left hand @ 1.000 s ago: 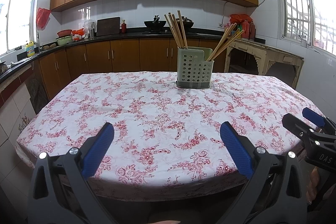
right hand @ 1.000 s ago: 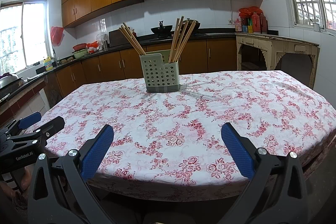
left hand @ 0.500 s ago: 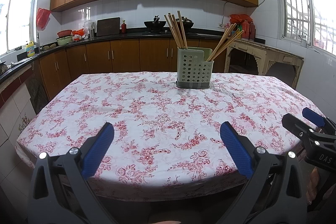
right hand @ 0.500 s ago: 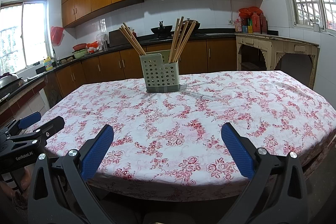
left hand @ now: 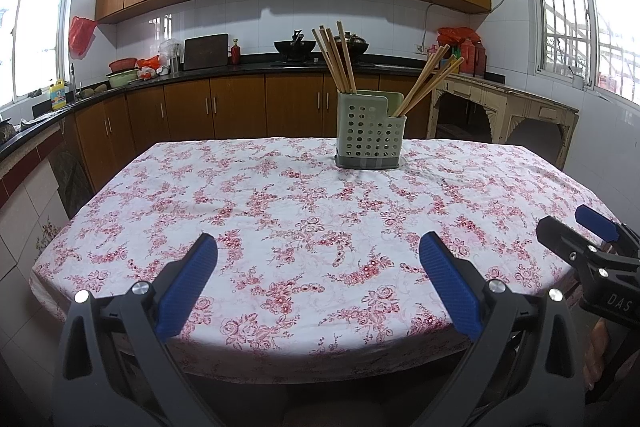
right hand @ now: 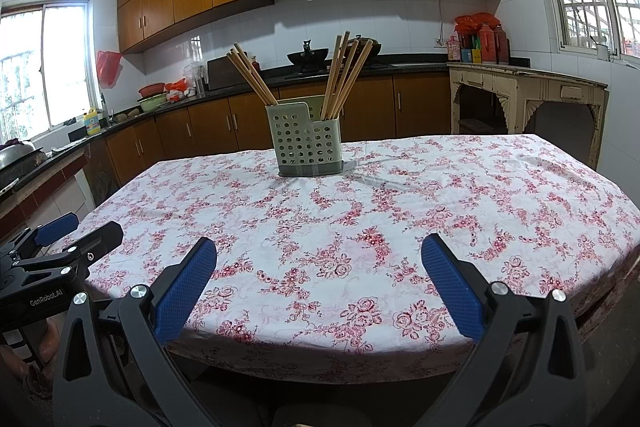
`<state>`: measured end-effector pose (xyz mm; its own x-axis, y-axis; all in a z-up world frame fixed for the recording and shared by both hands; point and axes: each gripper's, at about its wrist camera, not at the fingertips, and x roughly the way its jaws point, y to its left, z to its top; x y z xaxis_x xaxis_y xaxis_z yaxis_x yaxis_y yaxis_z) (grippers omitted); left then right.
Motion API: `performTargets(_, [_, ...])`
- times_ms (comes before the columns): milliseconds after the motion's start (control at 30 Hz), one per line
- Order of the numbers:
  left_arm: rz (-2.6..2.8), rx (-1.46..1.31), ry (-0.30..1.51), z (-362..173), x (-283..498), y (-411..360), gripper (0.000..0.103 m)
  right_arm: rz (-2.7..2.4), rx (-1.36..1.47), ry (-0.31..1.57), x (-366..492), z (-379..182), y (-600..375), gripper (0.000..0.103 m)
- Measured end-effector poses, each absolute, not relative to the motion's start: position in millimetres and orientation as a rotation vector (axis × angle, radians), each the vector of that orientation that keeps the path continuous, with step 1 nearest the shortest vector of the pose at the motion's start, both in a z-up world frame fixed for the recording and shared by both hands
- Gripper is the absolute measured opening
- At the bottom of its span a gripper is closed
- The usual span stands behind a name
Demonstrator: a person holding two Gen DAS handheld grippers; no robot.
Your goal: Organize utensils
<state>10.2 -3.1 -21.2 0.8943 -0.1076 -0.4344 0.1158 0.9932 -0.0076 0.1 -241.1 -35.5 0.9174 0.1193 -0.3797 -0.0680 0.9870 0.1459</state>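
We hold both grippers low at the near edge of the table (left hand: 120, 211), well short of the holder (left hand: 370, 137). Our left gripper (left hand: 318, 277) has its blue pads (left hand: 188, 287) spread wide with nothing between them, only flowered cloth (left hand: 304, 219) showing through the gap. Our right gripper (right hand: 320, 277) is the same: fingers (right hand: 450, 287) wide apart and nothing gripped.

The holder stands upright on the cloth toward the far side of the table, a pale green perforated caddy on a darker base. It has two compartments, one taller than the other. In the left view, one bunch of chopsticks (left hand: 336, 61) stands in the taller left compartment, leaning slightly left, and a second bunch (left hand: 430, 81) leans out to the right from the lower right compartment. From the right view the holder (right hand: 306, 141) sits left of centre, with one bunch (right hand: 250, 77) fanning left of it and the other bunch (right hand: 346, 75) rising nearly straight from its right side.

Each gripper shows up in the other's camera: the right one (left hand: 592, 243) far to the right of the holder, the left one (right hand: 60, 247) far to the holder's left, both at the near table edge. Behind the holder runs a dark counter (left hand: 256, 67) with a wok (left hand: 298, 45) on it.
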Motion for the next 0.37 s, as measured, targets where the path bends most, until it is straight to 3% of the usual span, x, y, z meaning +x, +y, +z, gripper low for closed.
performTargets(367, [-0.115,0.016,0.455,-18.8,9.4,-3.2,0.099,0.097,0.131,0.398,0.0,-35.4,-241.1,0.101])
